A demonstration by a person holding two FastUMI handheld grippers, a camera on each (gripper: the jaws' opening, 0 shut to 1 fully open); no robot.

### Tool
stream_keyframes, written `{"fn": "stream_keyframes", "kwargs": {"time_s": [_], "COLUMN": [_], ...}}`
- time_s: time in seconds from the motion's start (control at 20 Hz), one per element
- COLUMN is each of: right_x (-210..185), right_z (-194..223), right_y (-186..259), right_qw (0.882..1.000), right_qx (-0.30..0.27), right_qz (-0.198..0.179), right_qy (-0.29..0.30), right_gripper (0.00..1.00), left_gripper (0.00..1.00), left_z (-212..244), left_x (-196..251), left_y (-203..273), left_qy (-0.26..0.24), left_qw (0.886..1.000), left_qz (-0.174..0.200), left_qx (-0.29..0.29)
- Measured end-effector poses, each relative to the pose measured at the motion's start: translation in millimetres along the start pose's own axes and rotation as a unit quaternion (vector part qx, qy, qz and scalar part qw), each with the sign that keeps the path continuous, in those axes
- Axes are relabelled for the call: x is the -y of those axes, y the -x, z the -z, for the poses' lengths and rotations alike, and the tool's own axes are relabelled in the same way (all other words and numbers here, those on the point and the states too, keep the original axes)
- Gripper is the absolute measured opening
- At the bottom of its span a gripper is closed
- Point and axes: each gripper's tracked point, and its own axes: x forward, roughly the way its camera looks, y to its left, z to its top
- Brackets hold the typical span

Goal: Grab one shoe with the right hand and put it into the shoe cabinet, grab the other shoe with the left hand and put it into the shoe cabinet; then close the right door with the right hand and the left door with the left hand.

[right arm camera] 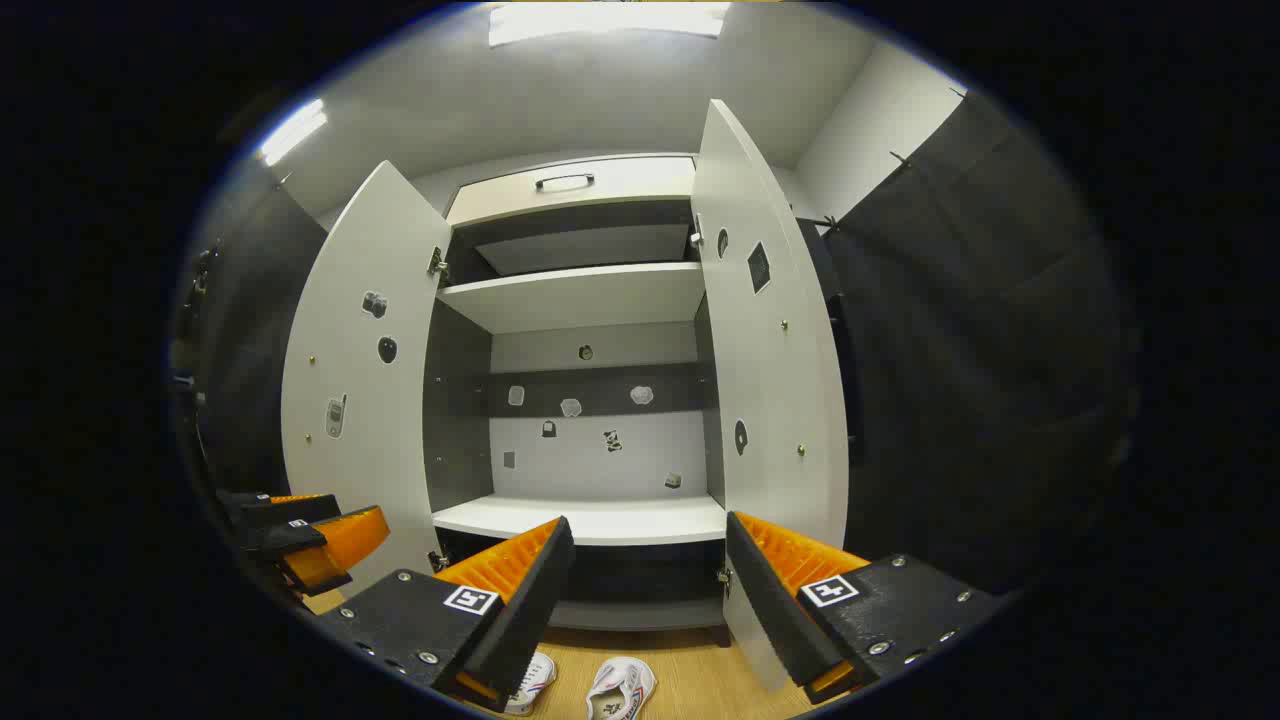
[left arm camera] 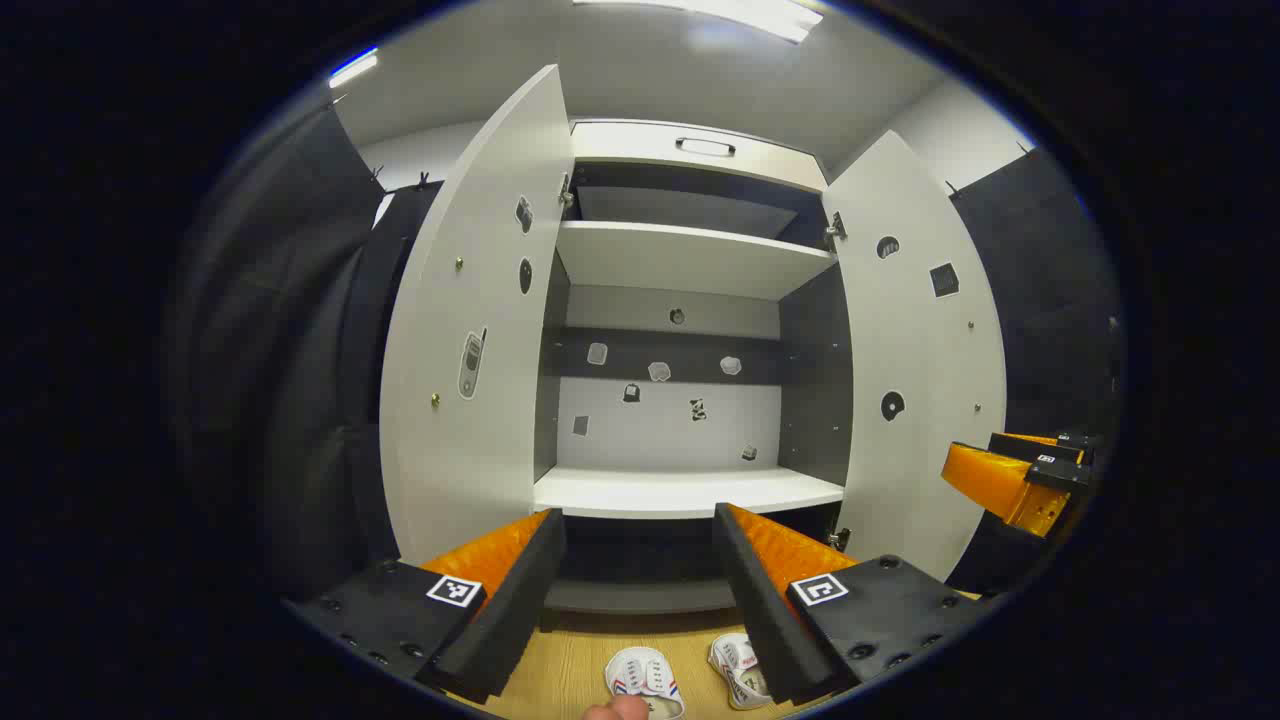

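Note:
A white shoe cabinet (left arm camera: pixel 690 490) stands ahead with both doors swung open, the left door (left arm camera: pixel 480 320) and the right door (left arm camera: pixel 915 360); its shelves are bare. Two small white shoes (left arm camera: pixel 645 680) (left arm camera: pixel 738 668) lie on the wooden floor in front of it, below my fingers. My left gripper (left arm camera: pixel 640 570) is open, high above the shoes. In the right gripper view the cabinet (right arm camera: pixel 585 520), its left door (right arm camera: pixel 355 380), its right door (right arm camera: pixel 765 340) and the shoes (right arm camera: pixel 620 690) (right arm camera: pixel 530 685) show again. My right gripper (right arm camera: pixel 645 580) is open too, holding nothing.
The wooden floor (left arm camera: pixel 570 660) runs up to the cabinet base. Black cloth walls (right arm camera: pixel 980 350) close in on both sides. The other gripper (left arm camera: pixel 1020 480) hangs at the right of the left gripper view and, as the other gripper (right arm camera: pixel 300 540), at the left of the right gripper view.

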Motion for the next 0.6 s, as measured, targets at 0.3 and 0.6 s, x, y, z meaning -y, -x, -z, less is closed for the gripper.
{"fn": "stream_keyframes", "kwargs": {"time_s": [0.3, 0.6], "right_x": [-0.1, -1.2], "right_z": [3.0, 2.7], "right_y": [0.3, -0.2], "right_qw": [1.000, 1.000], "right_qx": [-0.004, -0.002], "right_qz": [0.001, -0.001], "right_qy": [-0.002, -0.002], "right_gripper": [0.94, 0.94], "left_gripper": [0.96, 0.94], "left_z": [0.7, -0.5], "left_x": [-0.8, -2.1], "left_y": [0.7, 1.0], "left_qy": [0.000, -0.002], "left_qw": [1.000, 1.000], "left_qz": [-0.002, -0.005], "left_qx": [-0.002, 0.002]}}
